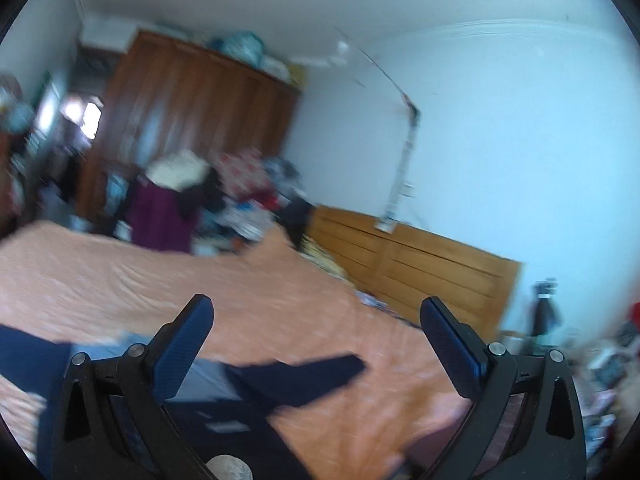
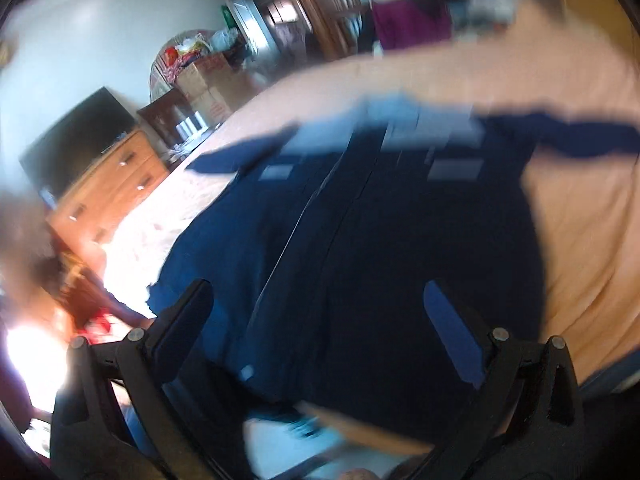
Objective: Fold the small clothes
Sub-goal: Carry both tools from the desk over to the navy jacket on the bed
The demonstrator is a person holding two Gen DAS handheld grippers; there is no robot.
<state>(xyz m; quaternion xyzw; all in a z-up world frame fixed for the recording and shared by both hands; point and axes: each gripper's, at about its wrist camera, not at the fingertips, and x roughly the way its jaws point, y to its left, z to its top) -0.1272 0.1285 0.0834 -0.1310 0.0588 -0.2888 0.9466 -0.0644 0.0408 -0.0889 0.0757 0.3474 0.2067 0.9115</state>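
The left gripper (image 1: 316, 320) is raised and tilted up toward the room, its 2 jaws spread wide and holding nothing. Beneath it the navy garment (image 1: 296, 380) lies on the orange bedspread (image 1: 120, 280), one sleeve reaching toward 3 o'clock. The right gripper (image 2: 318, 304) points down over the garment (image 2: 400, 240), its jaws likewise wide apart and empty, hovering above the dark cloth near its hem. The garment is spread flat, front up, sleeves stretched to 9 and 3 o'clock. Both views are motion-blurred. A wooden wardrobe (image 1: 192, 100) stands at 11 o'clock.
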